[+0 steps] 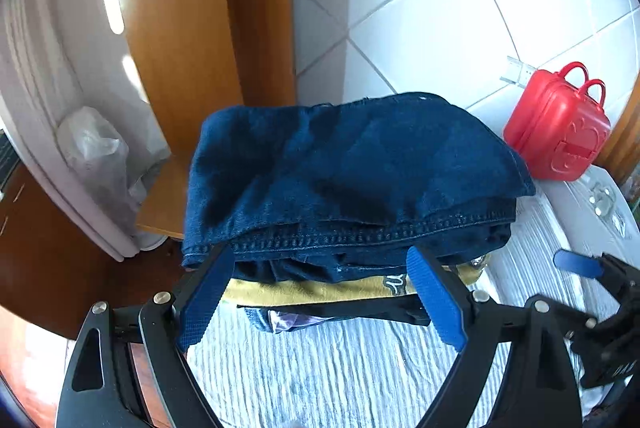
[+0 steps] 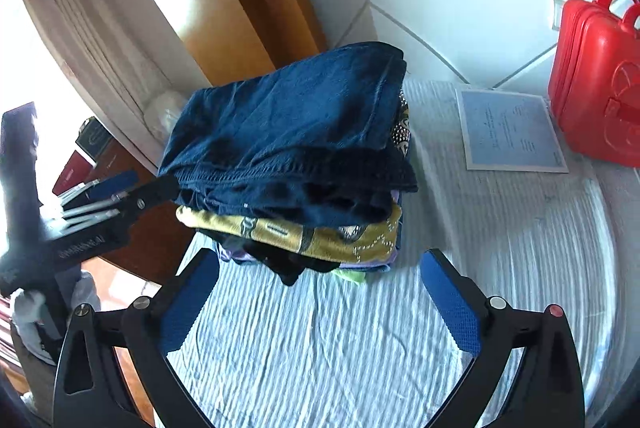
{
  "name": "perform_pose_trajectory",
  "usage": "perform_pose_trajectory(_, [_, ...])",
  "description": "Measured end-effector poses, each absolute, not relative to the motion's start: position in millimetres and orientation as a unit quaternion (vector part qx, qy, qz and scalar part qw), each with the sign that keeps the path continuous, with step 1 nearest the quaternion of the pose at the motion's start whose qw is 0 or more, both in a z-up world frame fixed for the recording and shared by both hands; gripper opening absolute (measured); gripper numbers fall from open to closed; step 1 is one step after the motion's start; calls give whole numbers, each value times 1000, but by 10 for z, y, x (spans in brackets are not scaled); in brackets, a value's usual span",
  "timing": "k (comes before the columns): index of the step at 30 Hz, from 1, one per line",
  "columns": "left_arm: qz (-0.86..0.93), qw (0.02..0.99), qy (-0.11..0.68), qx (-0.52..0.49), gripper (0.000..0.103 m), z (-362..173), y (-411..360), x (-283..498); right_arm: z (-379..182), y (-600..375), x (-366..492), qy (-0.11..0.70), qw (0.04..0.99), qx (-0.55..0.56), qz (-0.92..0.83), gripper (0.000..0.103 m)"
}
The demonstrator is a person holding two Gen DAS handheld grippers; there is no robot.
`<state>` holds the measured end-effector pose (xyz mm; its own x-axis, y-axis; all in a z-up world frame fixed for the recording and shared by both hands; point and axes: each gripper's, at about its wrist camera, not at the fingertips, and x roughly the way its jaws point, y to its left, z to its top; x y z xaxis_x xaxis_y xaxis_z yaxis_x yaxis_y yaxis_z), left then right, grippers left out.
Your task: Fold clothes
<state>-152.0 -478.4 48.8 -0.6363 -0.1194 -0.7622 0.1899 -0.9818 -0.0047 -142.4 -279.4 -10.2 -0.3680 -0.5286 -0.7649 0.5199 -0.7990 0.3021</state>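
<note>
Atop stack, folded jeans (image 1: 352, 171) crosswise

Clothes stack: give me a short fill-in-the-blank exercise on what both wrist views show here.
1. The top garment of the clothes stack is dark ____ denim.
2. Directly under the folded jeans lies a ____ garment.
3. The plastic case by the tiled wall is ____.
4. The jaws of the right gripper are ____ and hold nothing.

Missing words: blue; yellow; red; open

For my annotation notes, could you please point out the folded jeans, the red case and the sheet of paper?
folded jeans (image 2: 288, 131): right wrist view, top face.
red case (image 1: 558, 125): left wrist view, front side.
sheet of paper (image 2: 510, 129): right wrist view, middle of the page.
</note>
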Motion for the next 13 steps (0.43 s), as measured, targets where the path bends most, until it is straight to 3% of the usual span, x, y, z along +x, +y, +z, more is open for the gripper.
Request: perform_pose_trajectory(13, [-900,61,50,429,90,476,-4717,-1545,-60,-2806,-1268,7,319,465,-826,102])
